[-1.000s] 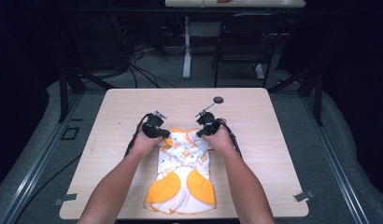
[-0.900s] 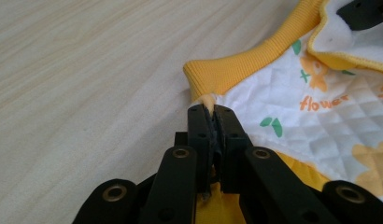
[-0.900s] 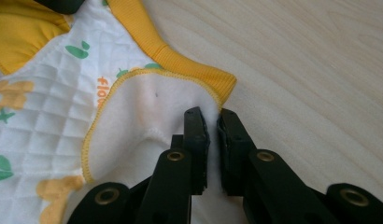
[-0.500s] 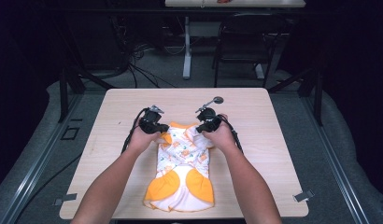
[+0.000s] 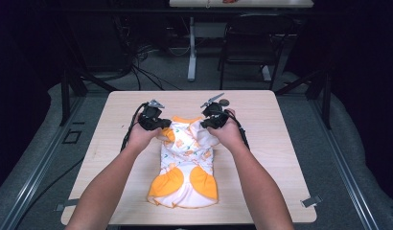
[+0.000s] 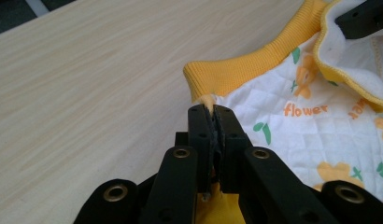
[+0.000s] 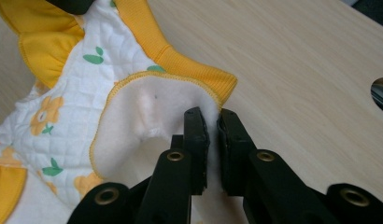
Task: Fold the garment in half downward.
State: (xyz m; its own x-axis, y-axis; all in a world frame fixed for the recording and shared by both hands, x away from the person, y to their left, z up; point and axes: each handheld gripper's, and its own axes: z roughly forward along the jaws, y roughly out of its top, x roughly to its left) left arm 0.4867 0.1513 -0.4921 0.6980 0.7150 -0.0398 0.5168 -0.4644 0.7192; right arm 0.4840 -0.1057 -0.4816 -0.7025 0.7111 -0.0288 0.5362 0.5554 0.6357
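Lying on the wooden table (image 5: 113, 158), a quilted white garment (image 5: 185, 165) with orange trim and flower print runs from the table's centre toward six o'clock, its hem close to the near edge. Left gripper (image 5: 158, 125) is clamped on the garment's upper corner at nine o'clock of the neckline; in the left gripper view the jaws meet on the fabric just below the orange ribbed band (image 6: 236, 72), and the cloth inside the pinch is hidden. Right gripper (image 5: 209, 123) is clamped on the opposite corner at three o'clock; in the right gripper view the jaws hold the white fleecy inner face of the cloth. From above, both hands cover the gripped corners, so the pinch points cannot be made out there. A small dark round object (image 5: 224, 102) lies at twelve o'clock of the right gripper; what it is cannot be told. Bare tabletop extends widely toward nine, three and twelve o'clock. Beyond the far edge, cables (image 5: 137, 67) and table legs (image 5: 191, 48) stand in shadow on the floor.
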